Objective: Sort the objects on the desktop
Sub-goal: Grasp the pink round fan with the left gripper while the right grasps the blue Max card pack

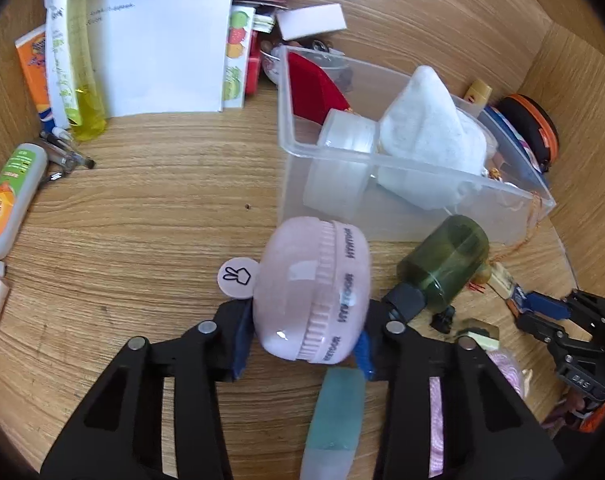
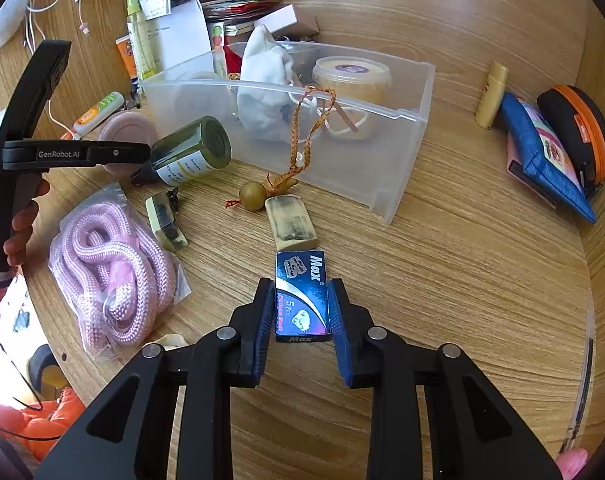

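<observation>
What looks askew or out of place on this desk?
The dark green glass bottle lies tipped on its side beside the clear plastic bin. A braided orange cord hangs over the bin's front wall, its gourd charm on the wooden desk.

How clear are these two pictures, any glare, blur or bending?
Left wrist view: sharp in the middle, glare spots on the pink round case, papers washed out. Right wrist view: crisp, blue box print readable; wooden table grain bows toward dark corners.
</observation>
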Tool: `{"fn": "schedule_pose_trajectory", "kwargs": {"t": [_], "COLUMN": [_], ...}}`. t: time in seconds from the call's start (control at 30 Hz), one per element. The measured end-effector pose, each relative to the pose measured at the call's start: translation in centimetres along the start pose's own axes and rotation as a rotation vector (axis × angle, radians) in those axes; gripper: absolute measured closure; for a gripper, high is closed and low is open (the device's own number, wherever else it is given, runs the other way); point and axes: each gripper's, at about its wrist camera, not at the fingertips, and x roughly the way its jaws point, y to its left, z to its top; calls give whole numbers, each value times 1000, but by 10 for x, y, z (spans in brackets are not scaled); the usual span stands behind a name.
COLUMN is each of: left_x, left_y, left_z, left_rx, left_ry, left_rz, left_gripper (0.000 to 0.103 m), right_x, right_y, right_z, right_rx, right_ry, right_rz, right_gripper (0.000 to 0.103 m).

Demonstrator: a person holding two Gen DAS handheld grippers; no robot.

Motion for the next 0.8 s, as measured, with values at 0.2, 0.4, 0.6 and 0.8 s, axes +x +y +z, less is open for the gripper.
{"fn": "schedule_pose_trajectory", "kwargs": {"t": [0.2,0.4,0.6,0.8], "left_x": [-3,-19,-40,-55], "left_y": [2,-2,-8,-18], "left_z": [-3,-4,3,12], "left_rx": [-16,-8,-1,25], "left_ry": [-46,-77,-127,-172], "left_rz": [42,39,29,20], "left_gripper": [62,62,62,62], "right_x": [-7,-21,-35,-49], "right_y": [-8,-17,-18,-24], "right_z": [-3,-4,7,19], "right_rx": [79,129,120,116], "right_ry": [-29,-68,-118,-167], "right_rz": [41,59,36,23], "right_gripper": [78,78,78,78]}}
